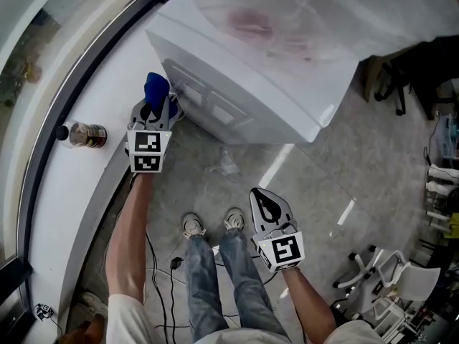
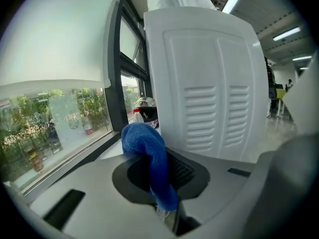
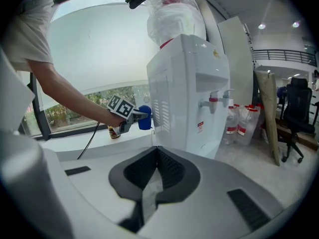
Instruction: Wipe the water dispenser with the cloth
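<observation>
The white water dispenser (image 1: 237,70) stands by the window, a clear bottle on top. My left gripper (image 1: 159,100) is shut on a blue cloth (image 1: 155,88), held beside the dispenser's vented side panel (image 2: 209,103). In the left gripper view the blue cloth (image 2: 149,156) bulges out between the jaws, a short way from the panel. From the right gripper view, the left gripper (image 3: 133,117) with the blue cloth (image 3: 144,117) sits at the dispenser's (image 3: 189,88) side. My right gripper (image 1: 267,205) hangs lower over the floor, shut and with nothing in it.
A white window sill (image 1: 86,170) runs along the left with a small dark-capped bottle (image 1: 82,134) on it. Several empty water jugs (image 3: 241,121) stand beyond the dispenser. A black office chair (image 3: 298,118) and a leaning board (image 3: 269,113) are at the right. A cable (image 1: 161,292) lies on the floor.
</observation>
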Available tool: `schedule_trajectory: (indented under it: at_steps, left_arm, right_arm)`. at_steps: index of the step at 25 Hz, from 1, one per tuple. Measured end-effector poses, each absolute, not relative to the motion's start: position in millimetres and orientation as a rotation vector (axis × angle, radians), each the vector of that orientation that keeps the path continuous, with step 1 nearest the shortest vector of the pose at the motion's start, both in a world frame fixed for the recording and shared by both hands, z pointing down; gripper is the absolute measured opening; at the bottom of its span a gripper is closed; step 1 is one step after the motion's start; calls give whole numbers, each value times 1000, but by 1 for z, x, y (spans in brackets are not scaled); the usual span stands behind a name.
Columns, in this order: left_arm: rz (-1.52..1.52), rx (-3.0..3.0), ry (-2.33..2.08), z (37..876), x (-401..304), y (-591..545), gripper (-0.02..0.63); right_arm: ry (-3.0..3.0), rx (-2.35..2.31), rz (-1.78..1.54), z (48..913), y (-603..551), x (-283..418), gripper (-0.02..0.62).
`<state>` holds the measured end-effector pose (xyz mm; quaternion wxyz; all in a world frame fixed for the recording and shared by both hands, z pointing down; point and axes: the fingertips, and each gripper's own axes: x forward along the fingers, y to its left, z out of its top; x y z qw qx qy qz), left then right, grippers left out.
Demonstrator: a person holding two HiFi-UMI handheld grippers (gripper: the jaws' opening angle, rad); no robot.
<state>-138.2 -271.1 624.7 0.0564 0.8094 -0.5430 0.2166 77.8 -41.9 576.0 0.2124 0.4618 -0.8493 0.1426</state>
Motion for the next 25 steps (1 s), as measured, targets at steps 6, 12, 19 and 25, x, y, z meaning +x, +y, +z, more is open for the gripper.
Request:
schedule_trajectory:
  at_steps: [6, 12, 19, 25]
  left_arm:
    - [668, 2499, -1613, 626, -121, -272, 52]
    - [647, 2543, -1586, 621, -101, -258, 52]
    - [632, 2651, -1448, 630, -42, -218, 52]
    - [579, 2739, -1301, 632, 25, -177, 52]
  right_arm:
    - [-2354, 1284, 390, 576, -42, 82, 15]
    - [-2352, 1294, 407, 576, -38, 85, 15]
    - [-2354, 1294, 413, 578, -31, 86, 15]
    - [-2344, 1299, 410, 580, -27, 95, 15]
